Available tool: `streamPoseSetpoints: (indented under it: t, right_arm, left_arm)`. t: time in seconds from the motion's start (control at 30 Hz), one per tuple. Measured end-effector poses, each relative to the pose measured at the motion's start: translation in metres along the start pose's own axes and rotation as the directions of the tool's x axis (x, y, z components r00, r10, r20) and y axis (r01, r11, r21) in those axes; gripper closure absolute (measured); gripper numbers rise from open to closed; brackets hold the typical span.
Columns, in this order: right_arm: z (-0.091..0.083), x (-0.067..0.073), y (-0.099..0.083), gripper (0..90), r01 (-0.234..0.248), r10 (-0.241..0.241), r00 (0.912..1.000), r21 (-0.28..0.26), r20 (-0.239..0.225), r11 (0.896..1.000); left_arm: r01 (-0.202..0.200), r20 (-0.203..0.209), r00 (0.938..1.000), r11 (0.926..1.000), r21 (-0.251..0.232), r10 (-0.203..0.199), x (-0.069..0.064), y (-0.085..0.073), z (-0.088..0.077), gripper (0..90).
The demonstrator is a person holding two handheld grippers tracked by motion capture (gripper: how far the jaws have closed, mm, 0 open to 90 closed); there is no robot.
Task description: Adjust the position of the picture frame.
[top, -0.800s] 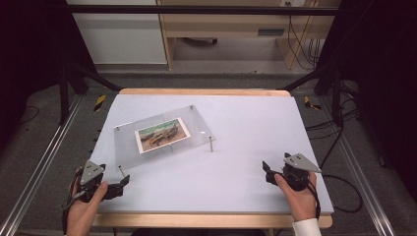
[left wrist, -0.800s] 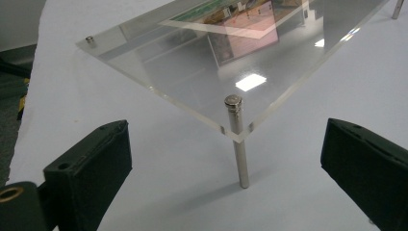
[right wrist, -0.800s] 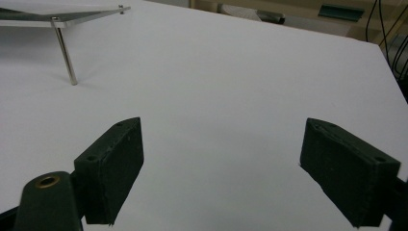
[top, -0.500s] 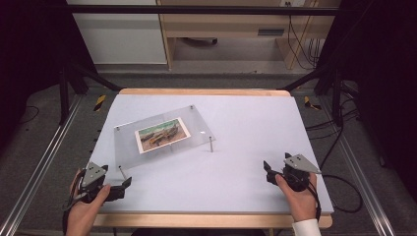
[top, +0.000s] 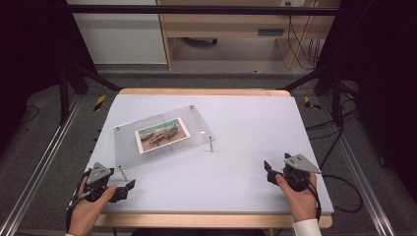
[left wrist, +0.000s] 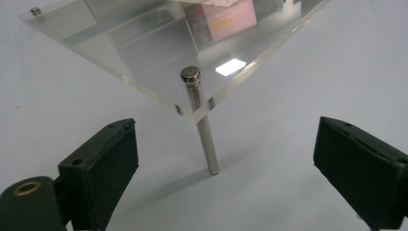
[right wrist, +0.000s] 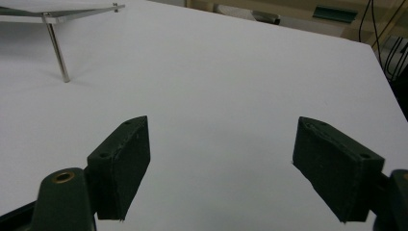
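Clear acrylic makes up the plate (top: pixel 162 135) that stands raised on thin metal legs over the left half of the white table (top: pixel 246 147), nearer the far edge than the near one. A small printed picture (top: pixel 162 133) lies flat in the middle of the plate; in the high view it shows brown and green tones inside a white border. The plate sits turned, so that one corner aims toward the near left corner of the table and another toward the table's centre.

At the near left corner the left gripper (top: pixel 129 186) is held low in a hand (top: pixel 91 204), its grey three-cornered plate on top. Its jaws stand wide apart with nothing between the pads. In the left gripper view the near corner of the acrylic plate (left wrist: pixel 187 103) hangs just ahead of the jaws, and the metal leg (left wrist: pixel 204 139) with its round cap stands on the table between the lines of the two black fingers (left wrist: pixel 103 178), a little beyond them and touched by neither.

Near the near right corner the right gripper (top: pixel 268 169) rests in the other hand (top: pixel 300 196), a white cuff at the wrist. Its jaws also stand wide and hold nothing; bare table lies between them. It is well apart from the plate, and in the right gripper view another leg (right wrist: pixel 57 48) shows far off at the upper left.
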State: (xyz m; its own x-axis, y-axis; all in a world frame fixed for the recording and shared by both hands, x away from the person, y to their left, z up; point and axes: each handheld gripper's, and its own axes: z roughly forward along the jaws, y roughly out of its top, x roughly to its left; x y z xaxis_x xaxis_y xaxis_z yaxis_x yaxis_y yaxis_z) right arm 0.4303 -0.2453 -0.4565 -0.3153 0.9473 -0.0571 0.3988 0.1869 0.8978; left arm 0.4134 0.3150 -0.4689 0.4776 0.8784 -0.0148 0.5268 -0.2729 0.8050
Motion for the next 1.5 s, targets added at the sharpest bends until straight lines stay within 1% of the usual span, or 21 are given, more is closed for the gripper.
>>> streamPoseSetpoints:
  t: [0.17, 0.2, 0.27, 0.3, 0.33, 0.37, 0.4, 0.47, 0.53, 0.57, 0.6, 0.67, 0.73, 0.83, 0.97, 1.17, 1.27, 1.3, 1.37, 1.4, 1.5]
  right_arm:
    - [0.001, 0.000, -0.001, 21.3, 0.002, -0.002, 1.0000, 0.009, -0.002, 1.000]
    - [0.001, 0.001, 0.000, 21.4, 0.000, 0.000, 1.0000, 0.012, -0.004, 1.000]
    - [0.001, 0.002, -0.001, 21.5, -0.002, 0.002, 1.0000, 0.012, -0.005, 1.000]
    - [0.001, 0.002, 0.000, 21.6, 0.000, 0.000, 1.0000, 0.011, -0.007, 1.000]
    - [0.001, 0.002, -0.001, 21.6, 0.003, -0.003, 1.0000, 0.010, -0.007, 1.000]
    - [0.002, 0.002, -0.001, 21.6, 0.002, -0.002, 1.0000, 0.010, -0.007, 1.000]
    - [0.002, 0.002, -0.001, 21.6, 0.002, -0.002, 1.0000, 0.010, -0.007, 1.000]
    - [0.002, 0.002, -0.001, 21.7, 0.003, -0.003, 1.0000, 0.011, -0.008, 1.000]
    - [0.002, 0.002, -0.001, 21.7, -0.001, 0.002, 0.9999, 0.014, -0.011, 1.000]
    - [0.002, 0.002, -0.001, 21.7, -0.001, 0.002, 0.9999, 0.014, -0.011, 1.000]
    - [0.002, 0.002, -0.001, 21.7, -0.002, 0.002, 0.9999, 0.014, -0.012, 1.000]
    - [0.002, 0.002, -0.001, 21.8, -0.006, 0.007, 0.9999, 0.016, -0.013, 1.000]
    - [0.003, 0.002, -0.001, 21.7, -0.005, 0.006, 0.9999, 0.017, -0.012, 1.000]
    - [0.004, 0.003, -0.001, 21.8, -0.006, 0.006, 0.9999, 0.020, -0.010, 1.000]
    - [0.005, 0.004, -0.002, 21.7, -0.004, 0.004, 0.9999, 0.026, -0.012, 1.000]
    - [0.007, 0.009, -0.001, 22.6, 0.026, -0.025, 0.9995, 0.033, -0.021, 0.999]
    - [0.007, 0.019, 0.005, 22.7, 0.053, -0.051, 0.9977, 0.028, -0.045, 0.998]
    - [0.007, 0.019, 0.005, 22.7, 0.053, -0.051, 0.9977, 0.028, -0.045, 0.998]
    - [0.008, 0.028, 0.009, 23.0, 0.070, -0.069, 0.9960, 0.030, -0.057, 0.997]
    - [0.012, 0.038, 0.016, 23.6, 0.083, -0.080, 0.9934, 0.028, -0.082, 0.996]
    - [0.022, 0.055, 0.030, 28.0, 0.117, -0.112, 0.9852, 0.033, -0.129, 0.993]
  left_arm:
    - [0.003, 0.006, 1.0000, 1.0000, -0.007, -0.003, -0.001, 0.002, 0.003, 14.7]
    - [0.034, 0.002, 0.9994, 0.9993, -0.016, -0.034, 0.000, 0.002, 0.004, 17.8]
    - [0.059, -0.002, 0.9982, 0.9978, -0.030, -0.060, 0.002, 0.002, 0.004, 22.1]
    - [0.059, -0.002, 0.9982, 0.9978, -0.030, -0.060, 0.002, 0.002, 0.004, 25.9]
    - [0.082, -0.007, 0.9965, 0.9955, -0.046, -0.083, 0.005, 0.002, 0.004, 30.3]
    - [0.082, -0.007, 0.9965, 0.9955, -0.046, -0.083, 0.005, 0.002, 0.004, 34.7]
    - [0.091, -0.006, 0.9958, 0.9946, -0.050, -0.091, 0.006, 0.001, 0.004, 34.7]
    - [0.117, -0.006, 0.9930, 0.9909, -0.065, -0.118, 0.008, 0.001, 0.004, 43.0]
    - [0.135, -0.001, 0.9908, 0.9877, -0.079, -0.135, 0.009, 0.000, 0.005, 56.0]
    - [0.135, -0.001, 0.9908, 0.9877, -0.079, -0.135, 0.009, 0.000, 0.005, 59.7]
    - [0.137, 0.004, 0.9906, 0.9874, -0.081, -0.137, 0.009, 0.000, 0.005, 59.7]
    - [0.144, 0.006, 0.9895, 0.9858, -0.085, -0.144, 0.009, 0.001, 0.005, 68.9]
    - [0.146, 0.007, 0.9892, 0.9857, -0.083, -0.146, 0.009, 0.000, 0.005, 71.1]
    - [0.178, 0.019, 0.9840, 0.9810, -0.077, -0.177, 0.012, 0.000, 0.005, 80.9]
    - [0.190, 0.022, 0.9817, 0.9790, -0.074, -0.189, 0.012, 0.001, 0.005, 83.3]
    - [0.213, 0.035, 0.9769, 0.9738, -0.081, -0.211, 0.014, 0.003, 0.003, 84.1]
    - [0.243, 0.053, 0.9695, 0.9652, -0.096, -0.239, 0.018, 0.005, 0.001, 84.1]
    - [0.243, 0.053, 0.9695, 0.9652, -0.096, -0.239, 0.018, 0.005, 0.001, 84.1]
    - [0.255, 0.059, 0.9664, 0.9620, -0.098, -0.250, 0.019, 0.007, 0.000, 84.1]
    - [0.260, 0.067, 0.9649, 0.9604, -0.101, -0.254, 0.020, 0.007, -0.001, 84.0]
    - [0.278, 0.086, 0.9590, 0.9548, -0.105, -0.270, 0.022, 0.008, -0.002, 83.9]
